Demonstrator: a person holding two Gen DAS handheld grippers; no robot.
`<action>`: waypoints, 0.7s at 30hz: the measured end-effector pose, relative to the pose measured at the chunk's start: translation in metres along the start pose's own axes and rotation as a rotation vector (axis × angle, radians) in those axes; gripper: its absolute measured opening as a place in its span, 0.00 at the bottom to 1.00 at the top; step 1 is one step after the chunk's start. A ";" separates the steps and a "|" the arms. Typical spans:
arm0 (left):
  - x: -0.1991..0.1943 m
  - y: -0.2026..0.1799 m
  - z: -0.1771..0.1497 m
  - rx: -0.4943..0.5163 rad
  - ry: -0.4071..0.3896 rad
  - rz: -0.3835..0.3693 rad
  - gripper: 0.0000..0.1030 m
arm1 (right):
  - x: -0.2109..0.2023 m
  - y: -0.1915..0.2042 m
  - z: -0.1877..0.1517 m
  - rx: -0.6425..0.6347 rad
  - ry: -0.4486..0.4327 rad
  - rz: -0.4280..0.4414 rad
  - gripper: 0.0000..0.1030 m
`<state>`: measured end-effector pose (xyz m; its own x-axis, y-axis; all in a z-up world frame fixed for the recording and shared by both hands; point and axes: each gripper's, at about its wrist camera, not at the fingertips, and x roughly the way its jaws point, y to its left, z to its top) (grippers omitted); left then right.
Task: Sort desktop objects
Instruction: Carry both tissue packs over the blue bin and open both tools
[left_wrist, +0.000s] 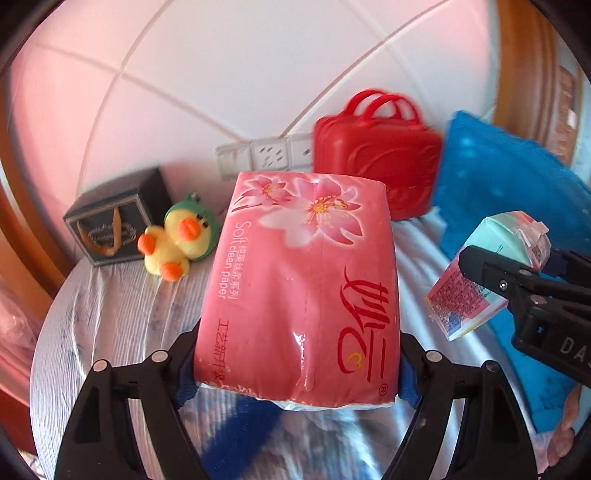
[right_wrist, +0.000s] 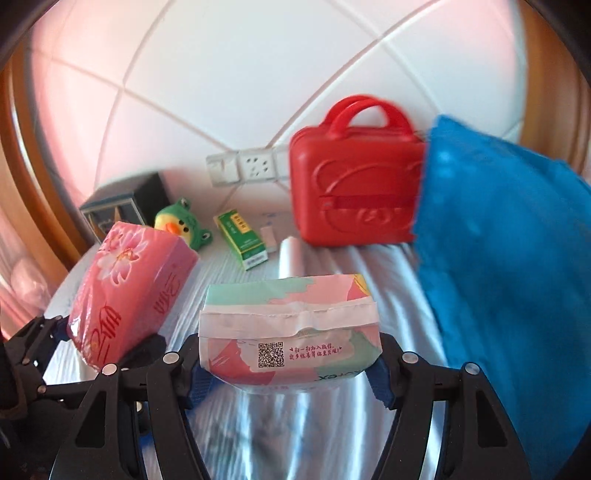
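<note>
Against a white tiled wall, above the plastic-covered counter (right_wrist: 369, 266), the left tool (left_wrist: 297, 369) is gripping the pink tissue pack (left_wrist: 303, 288) and the right tool (right_wrist: 288, 363) the pastel tissue pack (right_wrist: 288, 332), evidently for sorting together.

Pink tissue pack (left_wrist: 299, 288) – "Soft clean paper", pastel pack (right_wrist: 288, 332) – QR code
</note>
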<state>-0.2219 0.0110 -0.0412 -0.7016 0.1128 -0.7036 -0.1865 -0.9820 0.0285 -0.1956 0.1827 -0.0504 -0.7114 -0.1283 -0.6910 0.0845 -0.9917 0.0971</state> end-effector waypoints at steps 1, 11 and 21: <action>-0.015 -0.011 -0.001 0.015 -0.018 -0.016 0.79 | -0.014 -0.003 -0.003 0.013 -0.017 -0.003 0.66; -0.119 -0.108 -0.007 0.128 -0.153 -0.187 0.79 | -0.185 -0.062 -0.037 0.114 -0.217 -0.115 0.66; -0.165 -0.241 -0.009 0.254 -0.228 -0.361 0.79 | -0.284 -0.173 -0.075 0.231 -0.315 -0.329 0.66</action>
<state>-0.0551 0.2276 0.0622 -0.6884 0.4971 -0.5282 -0.5871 -0.8095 0.0033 0.0444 0.3904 0.0755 -0.8531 0.2349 -0.4658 -0.3104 -0.9462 0.0913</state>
